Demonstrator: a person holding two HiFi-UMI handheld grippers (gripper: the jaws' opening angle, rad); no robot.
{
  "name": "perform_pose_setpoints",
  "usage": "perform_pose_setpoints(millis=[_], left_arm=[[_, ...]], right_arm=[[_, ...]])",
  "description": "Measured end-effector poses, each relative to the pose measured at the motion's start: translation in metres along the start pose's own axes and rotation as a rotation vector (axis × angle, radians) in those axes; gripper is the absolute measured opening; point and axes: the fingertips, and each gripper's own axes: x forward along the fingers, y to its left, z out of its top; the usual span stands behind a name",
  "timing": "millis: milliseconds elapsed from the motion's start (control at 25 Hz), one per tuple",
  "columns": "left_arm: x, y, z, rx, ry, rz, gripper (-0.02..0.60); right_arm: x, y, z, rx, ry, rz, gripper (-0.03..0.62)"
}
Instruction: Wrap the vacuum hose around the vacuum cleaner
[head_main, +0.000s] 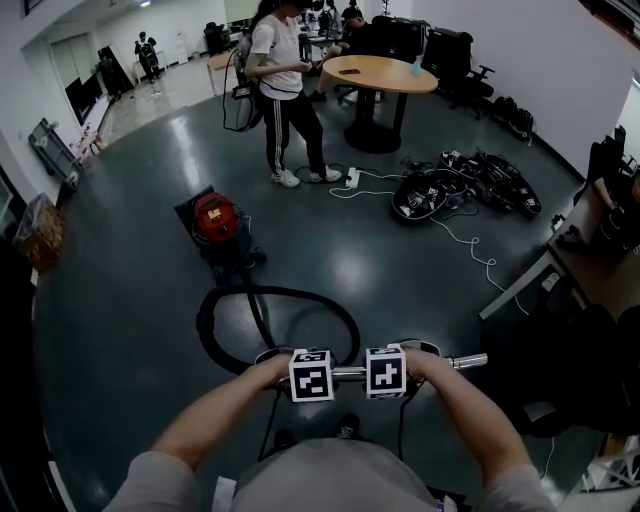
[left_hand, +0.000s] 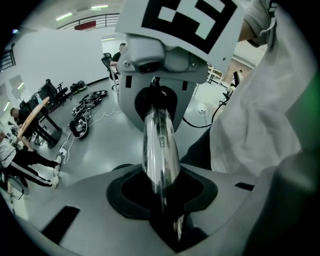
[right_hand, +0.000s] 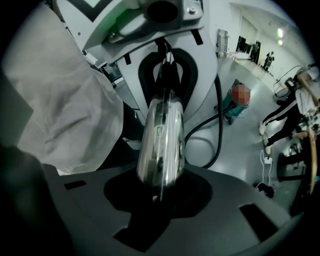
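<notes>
The vacuum cleaner (head_main: 216, 226), red on top with a dark base, stands on the grey floor ahead of me. Its black hose (head_main: 290, 291) lies in a wide loop between it and my hands. I hold a chrome wand (head_main: 350, 373) level across my front. My left gripper (head_main: 311, 375) and right gripper (head_main: 386, 372) sit side by side on it, each shut on the tube. In the left gripper view the wand (left_hand: 160, 145) runs through my left gripper (left_hand: 162, 190) to the other one. In the right gripper view the wand (right_hand: 162, 145) fills my right gripper (right_hand: 160, 192); hose (right_hand: 217, 115) and vacuum (right_hand: 233, 111) lie beyond.
A person (head_main: 285, 90) stands just behind the vacuum, beside a round wooden table (head_main: 380, 75). A white power strip (head_main: 352, 180) with its cord and a heap of black gear (head_main: 460, 185) lie to the right. A desk edge (head_main: 520, 290) juts in at the right.
</notes>
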Motion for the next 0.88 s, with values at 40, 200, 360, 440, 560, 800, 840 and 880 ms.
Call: perform_pose_setpoints(millis=[40,200,360,440,560,800,840,880], left_arm=[[0.002,0.005,0.002,-0.014,0.016,0.01,0.138],[0.006,0.015,0.012,-0.068,0.057,0.014,0.135],[0.004,0.019,0.028,-0.144,0.033,0.016,0.135],[0.002,0.023,0.035,-0.17,0.013,0.023,0.133],[-0.002,0.029,0.043,-0.207,-0.011,0.015,0.133],[-0.004,0.051,0.048,-0.309,-0.071,-0.004,0.132],[-0.005,0.057,0.049,-0.33,-0.084,-0.009,0.132],[-0.007,0.063,0.049,-0.35,-0.096,-0.014,0.132]], right_arm=[[-0.005,-0.006,-0.001,-0.012,-0.023,-0.034,0.089],[-0.033,-0.023,-0.002,0.001,-0.149,-0.081,0.173],[-0.057,-0.03,-0.01,-0.108,-0.125,-0.185,0.206],[-0.064,-0.031,-0.013,-0.186,-0.11,-0.256,0.206],[-0.074,-0.037,-0.016,-0.303,-0.085,-0.363,0.206],[-0.111,-0.049,-0.007,-0.393,-0.086,-0.56,0.206],[-0.12,-0.052,-0.003,-0.377,-0.112,-0.574,0.206],[-0.127,-0.055,0.0,-0.354,-0.139,-0.581,0.206]])
